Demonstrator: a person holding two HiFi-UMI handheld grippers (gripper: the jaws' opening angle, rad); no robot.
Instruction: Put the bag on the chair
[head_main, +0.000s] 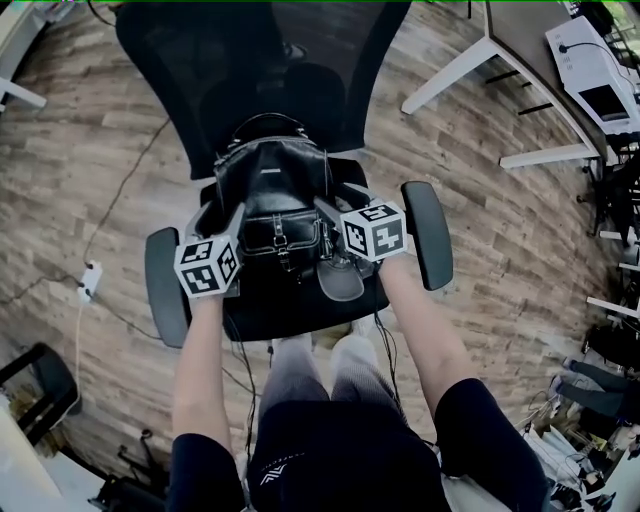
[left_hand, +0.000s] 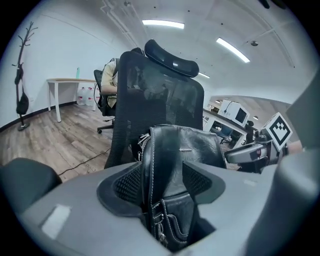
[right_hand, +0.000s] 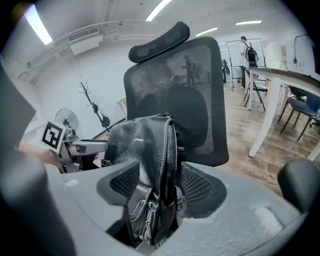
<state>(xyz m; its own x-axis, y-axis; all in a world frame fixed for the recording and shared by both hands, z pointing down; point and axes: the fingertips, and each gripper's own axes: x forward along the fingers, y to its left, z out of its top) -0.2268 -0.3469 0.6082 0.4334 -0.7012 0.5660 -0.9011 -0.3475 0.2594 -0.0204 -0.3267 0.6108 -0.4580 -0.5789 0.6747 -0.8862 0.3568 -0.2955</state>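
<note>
A black leather bag (head_main: 272, 185) stands upright on the seat (head_main: 290, 312) of a black mesh office chair, its back towards the backrest (head_main: 200, 60). My left gripper (head_main: 233, 215) is at the bag's left side and my right gripper (head_main: 327, 207) at its right side. In the left gripper view the bag's stitched side edge (left_hand: 175, 150) lies between the wide-open jaws of the left gripper (left_hand: 162, 182), and the pads do not press on it. The right gripper (right_hand: 152, 187) likewise stands open round the bag's other edge (right_hand: 145, 145).
The chair's armrests (head_main: 165, 285) (head_main: 428, 233) flank my two hands. White desk legs (head_main: 480, 60) stand at the back right, and a power strip (head_main: 90, 280) with a cable lies on the wooden floor at the left. A coat rack (left_hand: 21, 90) stands by the far wall.
</note>
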